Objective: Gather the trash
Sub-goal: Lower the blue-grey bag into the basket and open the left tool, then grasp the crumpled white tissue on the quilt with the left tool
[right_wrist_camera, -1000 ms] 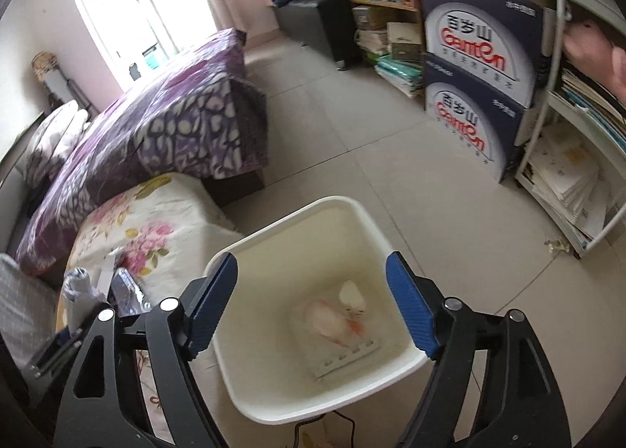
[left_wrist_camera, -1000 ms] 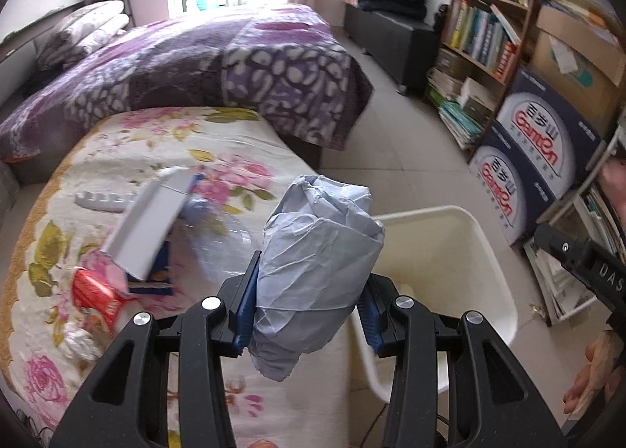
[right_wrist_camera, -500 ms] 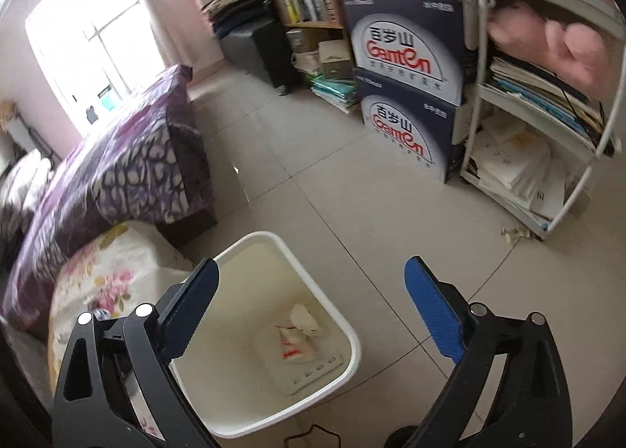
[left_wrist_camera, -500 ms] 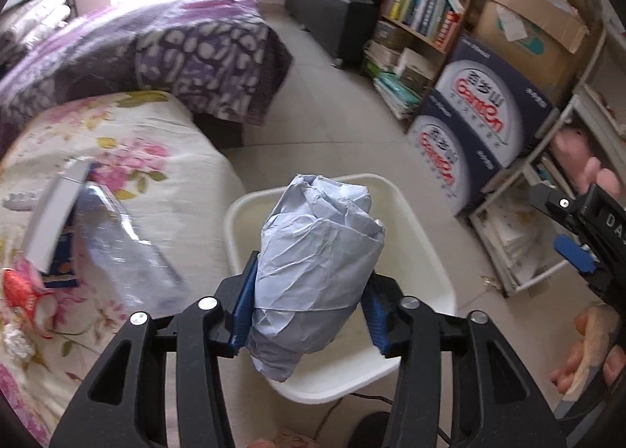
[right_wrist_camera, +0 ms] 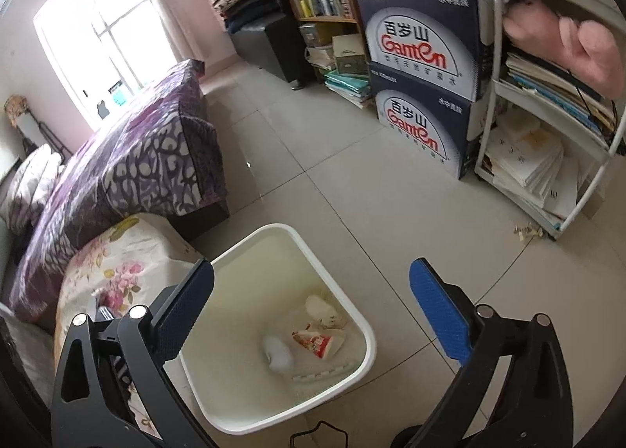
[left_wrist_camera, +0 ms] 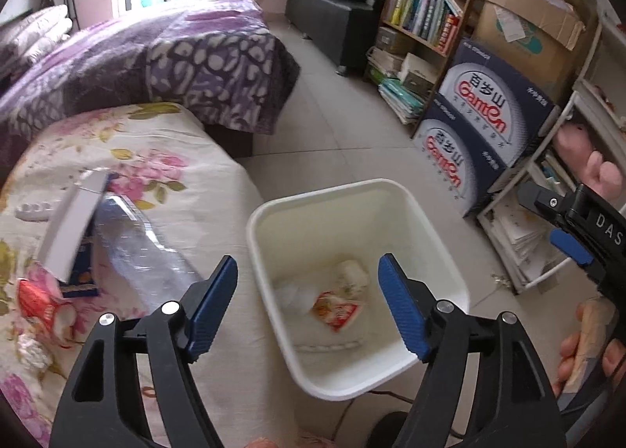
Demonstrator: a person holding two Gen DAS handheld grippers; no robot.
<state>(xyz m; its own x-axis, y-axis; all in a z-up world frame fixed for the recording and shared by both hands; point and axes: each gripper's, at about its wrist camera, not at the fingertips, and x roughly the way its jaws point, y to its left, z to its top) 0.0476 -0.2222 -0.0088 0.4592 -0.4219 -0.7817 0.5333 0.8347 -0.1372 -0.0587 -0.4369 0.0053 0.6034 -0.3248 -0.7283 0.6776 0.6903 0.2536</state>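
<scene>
Left wrist view: the left gripper (left_wrist_camera: 307, 301) is released above the white bin (left_wrist_camera: 430, 213), its jaws having just opened, nothing between them. Trash (left_wrist_camera: 334, 309) lies inside the bin; a clear bottle (left_wrist_camera: 133, 248) and red wrapper (left_wrist_camera: 39, 303) remain on the floral bedspread (left_wrist_camera: 176, 158) beside it.

Right wrist view: the right gripper (right_wrist_camera: 311, 309), jaws just widened and empty, hangs over the bin (right_wrist_camera: 367, 334). Risk: the smooth bottle may slip from the pads.

My left wrist camera looks steeply down along its fingers, close above the white square plastic bin (left_wrist_camera: 414, 209), the floral-quilted bed (left_wrist_camera: 156, 158) to its left. My right wrist camera tilts down likewise, from further right — both share the bin (right_wrist_camera: 344, 307), bed and stacked navy cartons (right_wrist_camera: 422, 56).
</scene>
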